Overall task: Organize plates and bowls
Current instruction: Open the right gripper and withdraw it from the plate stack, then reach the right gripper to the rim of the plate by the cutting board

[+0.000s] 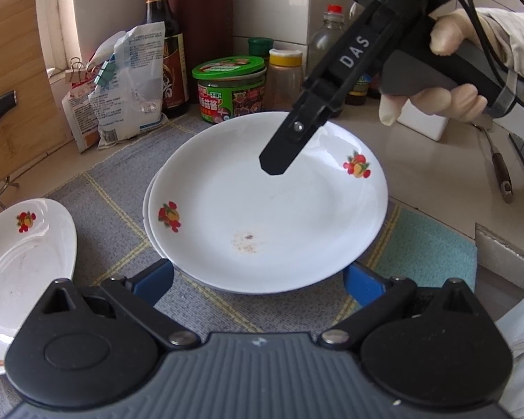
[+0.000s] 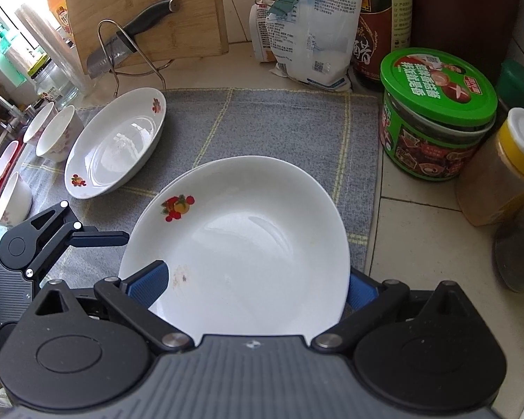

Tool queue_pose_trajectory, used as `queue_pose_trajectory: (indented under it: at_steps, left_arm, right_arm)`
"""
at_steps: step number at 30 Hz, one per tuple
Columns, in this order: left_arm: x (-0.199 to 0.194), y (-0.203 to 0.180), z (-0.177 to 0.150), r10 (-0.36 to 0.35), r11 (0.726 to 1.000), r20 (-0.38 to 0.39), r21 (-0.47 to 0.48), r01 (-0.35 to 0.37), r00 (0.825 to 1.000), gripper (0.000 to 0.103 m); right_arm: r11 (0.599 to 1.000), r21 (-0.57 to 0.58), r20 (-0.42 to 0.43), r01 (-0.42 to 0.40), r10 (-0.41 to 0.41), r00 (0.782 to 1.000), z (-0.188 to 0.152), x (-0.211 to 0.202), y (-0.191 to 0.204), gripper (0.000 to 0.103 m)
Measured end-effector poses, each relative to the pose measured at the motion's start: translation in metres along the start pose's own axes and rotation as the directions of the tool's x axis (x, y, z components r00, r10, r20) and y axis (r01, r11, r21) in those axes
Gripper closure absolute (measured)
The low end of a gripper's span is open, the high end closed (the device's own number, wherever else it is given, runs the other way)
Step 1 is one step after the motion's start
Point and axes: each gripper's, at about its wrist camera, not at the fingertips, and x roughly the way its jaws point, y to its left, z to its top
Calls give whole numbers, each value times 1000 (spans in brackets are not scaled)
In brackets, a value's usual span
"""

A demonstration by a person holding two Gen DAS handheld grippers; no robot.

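The stack of two plates (image 2: 248, 230) sits on the grey mat (image 2: 269, 122) in the middle of the surface, and both tools face it from different sides. The right gripper (image 2: 255, 286) is the closer one. Its jaws are spread wide with the top plate's rim running into the gap between them. One blue pad (image 2: 150, 282) lies over the white face beside a brown smear, and the other pad is partly hidden below the plate's edge. From the left wrist, that tool shows as a black finger (image 1: 279, 153) slanting down over the far right part of the plate, held by a gloved hand (image 1: 436, 101). The left gripper (image 1: 256, 281) is also spread, with its blue pads either side of the near rim and low against the mat, gripping nothing. A round plate has no long axis, so what matters is the rim: it crosses the right jaws edge-on, so closing them would probably pinch it. The loose plate (image 2: 115, 146) lies well to the left on the same mat, with the bowls (image 2: 59, 132) beyond it. By my reading, these are nearer the left tool.
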Motion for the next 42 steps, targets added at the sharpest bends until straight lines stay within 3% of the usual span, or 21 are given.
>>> queue_pose_trajectory:
  at_steps: [10,19,24,30,33,38,42]
  left_arm:
    - [-5,-2,3,13,999,14,-39,-12,1000,1]
    - [-25,-6,5,113,980,65,-169,-101,991,1]
    - [-43,-5,4,258,930,65,-289,-229,964,1]
    - [-66,9,-11,441,810,-9,-426,-403,897,1]
    - [-74,23,-28,488,764,-66,-450,-462,870,1]
    - [-73,51,-58,471,751,-140,-454,-479,871,1]
    - [-67,71,-70,457,766,-140,-441,-468,879,1]
  right_arm:
    - [999,-36,1,36,-36,999,-9,-5,2,0]
    - [980,-166,74,111,-100,992,-12,-15,28,0]
    - [970,-215,124,110,-85,989,-10,-17,40,0]
    - [962,-269,144,46,-7,989,0,-13,54,0]
    - [958,-285,146,27,15,989,7,-5,65,0]
    - [955,-297,139,17,26,990,15,8,88,0]
    - [956,-289,135,44,-5,991,22,19,107,0]
